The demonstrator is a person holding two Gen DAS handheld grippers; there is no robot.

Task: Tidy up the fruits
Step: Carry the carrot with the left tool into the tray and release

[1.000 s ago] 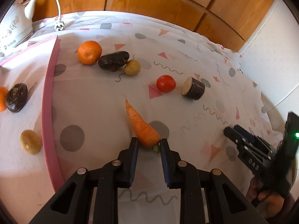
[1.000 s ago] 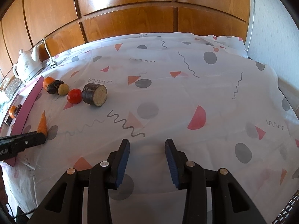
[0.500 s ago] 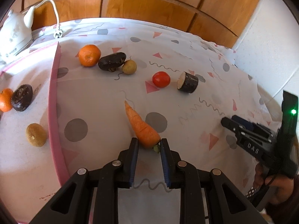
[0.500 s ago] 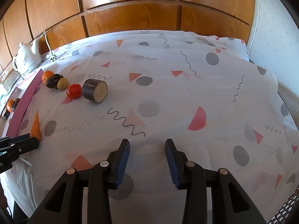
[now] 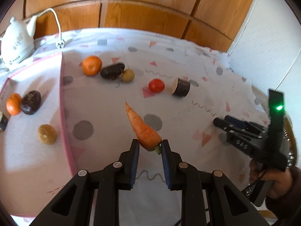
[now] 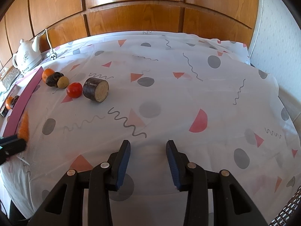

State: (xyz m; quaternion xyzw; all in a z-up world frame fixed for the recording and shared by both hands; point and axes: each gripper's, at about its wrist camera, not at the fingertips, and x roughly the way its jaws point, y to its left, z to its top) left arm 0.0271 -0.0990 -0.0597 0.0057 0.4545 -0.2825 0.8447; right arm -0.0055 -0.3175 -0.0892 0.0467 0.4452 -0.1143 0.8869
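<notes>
Left gripper: jaws narrow, clamped on the thick end of the carrot, low centre of the left wrist view; the tip pointed up-left.
Right gripper: jaws apart, nothing between them, over the patterned cloth.
Carrot in right wrist view: blurred, at the left edge.
Pink-edged mat: left; orange and dark root lay on it, another piece cut off at the frame edge.
Kettle: upper left, partly cropped.
</notes>
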